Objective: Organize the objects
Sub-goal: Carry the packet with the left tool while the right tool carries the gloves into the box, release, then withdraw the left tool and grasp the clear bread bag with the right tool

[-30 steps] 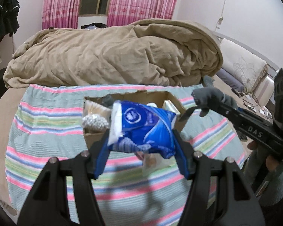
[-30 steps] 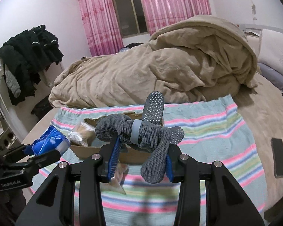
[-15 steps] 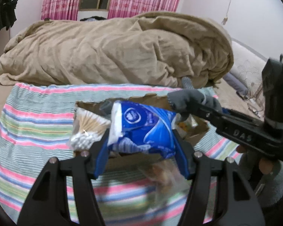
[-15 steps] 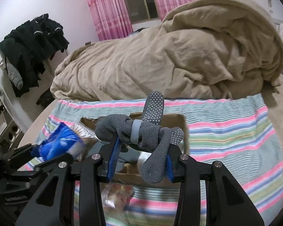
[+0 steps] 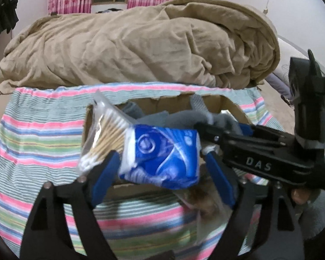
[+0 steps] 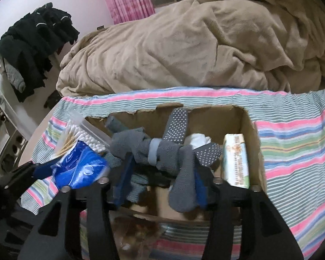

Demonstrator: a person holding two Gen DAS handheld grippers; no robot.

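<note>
My left gripper (image 5: 162,164) is shut on a blue tissue pack (image 5: 162,151) and holds it over the near left edge of an open cardboard box (image 5: 231,108). My right gripper (image 6: 162,169) is shut on a bundle of grey socks (image 6: 160,149) with white grip dots, over the box (image 6: 251,134). The blue pack also shows in the right wrist view (image 6: 80,166) at the left. A bag of cotton swabs (image 5: 106,138) leans at the box's left side. A pale green packet (image 6: 236,158) stands inside the box at the right.
The box sits on a striped cloth (image 5: 32,143) on a bed. A crumpled tan blanket (image 5: 140,43) lies behind it. A clear bag with brown contents (image 6: 136,231) lies in front of the box. Dark clothes (image 6: 36,43) hang at the left.
Both grippers have moved forward and down toward the box with their loads. The socks now hang over the box's inside, and the right gripper has come close beside the tissue pack.
</note>
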